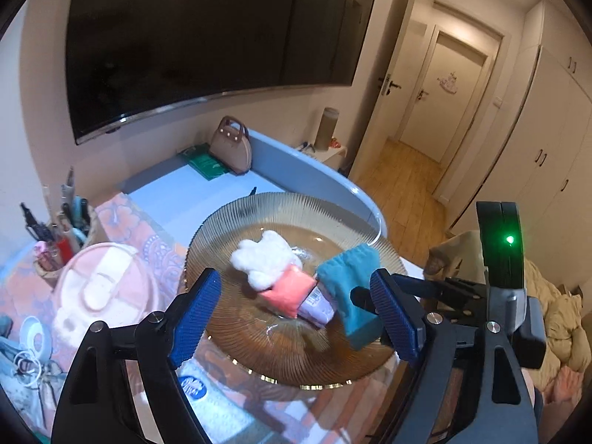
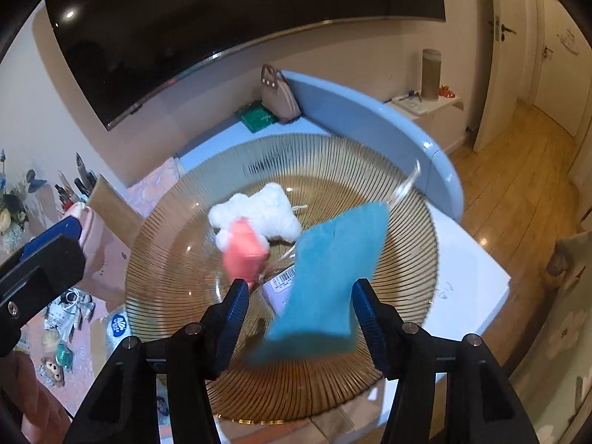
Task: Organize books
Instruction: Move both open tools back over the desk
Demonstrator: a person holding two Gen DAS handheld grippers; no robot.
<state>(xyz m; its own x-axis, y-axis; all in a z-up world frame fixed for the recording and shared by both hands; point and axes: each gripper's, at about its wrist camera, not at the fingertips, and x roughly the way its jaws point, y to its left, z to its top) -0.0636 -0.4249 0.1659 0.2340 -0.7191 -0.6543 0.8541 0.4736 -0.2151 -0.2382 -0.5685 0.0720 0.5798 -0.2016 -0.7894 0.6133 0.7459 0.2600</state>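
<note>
Low in the left wrist view, the left gripper is hovering over an amber ribbed plate, its blue fingers standing wide apart with nothing pressed between them. At the centre of that frame a white plush, a pink pack and a lilac barcoded pack are lying together on the plate. Just right of them a teal sponge is tilting, blurred, in front of the right gripper, which is entering from the right edge under a black housing with a green light. Across the bottom of the right wrist view, the right gripper is pointing down at the plate with its fingers parted; the sponge is sitting blurred between them, and no pad is visibly pressing on it. Toward the upper middle of both frames, a green book is lying flat on the pale blue table, touching a tan handbag beside it, well apart from both grippers. At the left of the left wrist view a pen cup and a pink round lid are standing near the plate. A dark TV is filling the upper part of both frames.
</note>
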